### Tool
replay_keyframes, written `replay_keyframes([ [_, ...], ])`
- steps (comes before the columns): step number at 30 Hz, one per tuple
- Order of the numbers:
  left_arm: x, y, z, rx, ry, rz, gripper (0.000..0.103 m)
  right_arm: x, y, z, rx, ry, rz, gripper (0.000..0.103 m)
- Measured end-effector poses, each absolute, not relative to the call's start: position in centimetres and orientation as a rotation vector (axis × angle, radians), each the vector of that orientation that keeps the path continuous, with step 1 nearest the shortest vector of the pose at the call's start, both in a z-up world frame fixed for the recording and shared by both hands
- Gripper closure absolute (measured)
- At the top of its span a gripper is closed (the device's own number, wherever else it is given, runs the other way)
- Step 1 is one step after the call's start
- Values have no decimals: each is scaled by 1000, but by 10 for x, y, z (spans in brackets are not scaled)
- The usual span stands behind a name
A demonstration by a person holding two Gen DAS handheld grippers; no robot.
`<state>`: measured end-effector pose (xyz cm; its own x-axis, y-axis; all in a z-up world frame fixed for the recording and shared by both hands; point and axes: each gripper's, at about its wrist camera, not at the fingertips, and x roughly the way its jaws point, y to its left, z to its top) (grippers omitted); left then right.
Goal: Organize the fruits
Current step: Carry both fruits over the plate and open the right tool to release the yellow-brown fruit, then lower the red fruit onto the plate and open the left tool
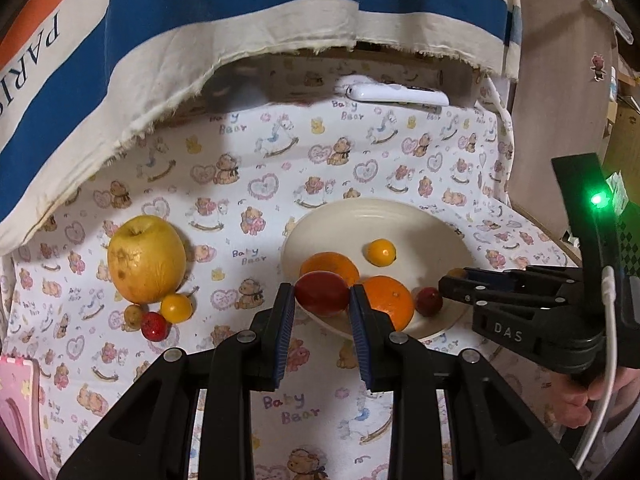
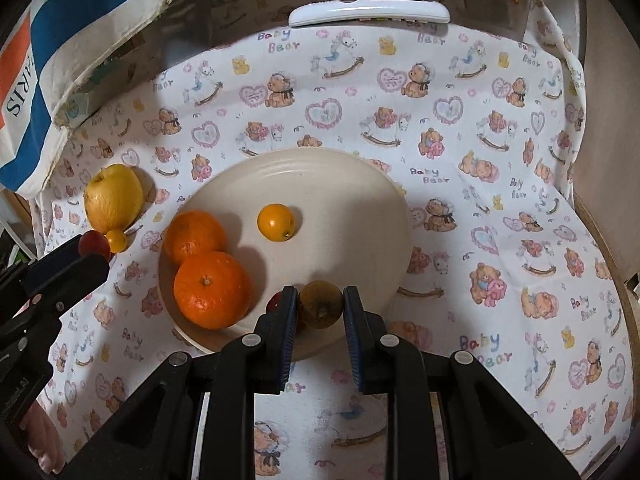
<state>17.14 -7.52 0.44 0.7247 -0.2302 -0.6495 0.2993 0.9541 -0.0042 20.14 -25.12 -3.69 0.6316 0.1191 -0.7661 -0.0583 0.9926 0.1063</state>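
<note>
My left gripper [image 1: 322, 289] is shut on a dark red oval fruit [image 1: 320, 300], held over the near left rim of the cream plate [image 1: 420, 232]. My right gripper [image 2: 320, 294] is shut on a brownish round fruit [image 2: 320, 312] over the plate's [image 2: 340, 184] near edge. On the plate lie two oranges [image 2: 212, 289] [image 2: 195, 236], a small yellow-orange fruit [image 2: 276, 222] and a small red fruit [image 1: 428, 300]. Left of the plate on the cloth sit a yellow apple [image 1: 146, 258], a small yellow fruit [image 1: 176, 307], a small brownish fruit [image 1: 133, 316] and a red berry [image 1: 153, 326].
A white remote [image 2: 368, 12] lies at the back of the bear-print cloth. A striped cloth marked PARIS [image 1: 200, 20] hangs over the back left. A pink mat [image 1: 16, 400] is at the near left. The wooden table edge [image 2: 612, 264] curves along the right.
</note>
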Motion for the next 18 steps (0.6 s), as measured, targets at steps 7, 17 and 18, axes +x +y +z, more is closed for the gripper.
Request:
replay_keyframes([
  [7,175,-73,1,96,717,-286,76,200,-249,-34,56,883,92,79],
  [17,179,-89,2,129,763,-335,76,192,-255,-20,95,828,78,79],
  [18,180,-93,2,136,773,-344,76,190,-258,-15,103,807,65,79],
])
